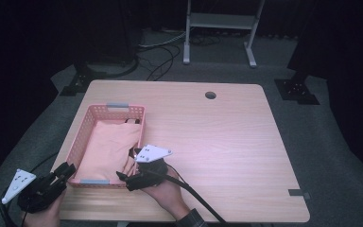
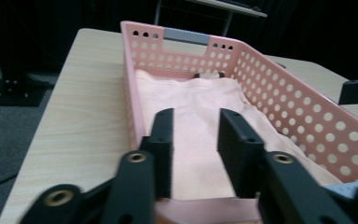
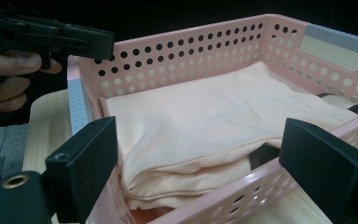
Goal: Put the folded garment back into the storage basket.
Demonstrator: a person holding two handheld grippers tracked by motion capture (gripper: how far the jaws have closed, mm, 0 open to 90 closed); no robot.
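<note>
Tugging the basket [image 1: 137, 124] could spill the folded cloth [image 1: 108, 146]: right claw [image 3: 205, 158] wide, left claw [image 2: 196, 140] parted, holding nothing.

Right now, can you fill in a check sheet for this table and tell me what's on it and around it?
Surface: wooden table, round hole near the far edge.
Job's things: pink basket at the table's left; folded peach cloth lying inside it.
Clutter: small grey tab at the near right edge.
Grippers: left tool open, jaws over the basket's near end; right tool open, jaws either side of the basket's corner, nothing gripped.
Cables: black cable trailing from the right tool; more cables on the floor behind.
Surroundings: grey carpet, white stand, dark background.
</note>
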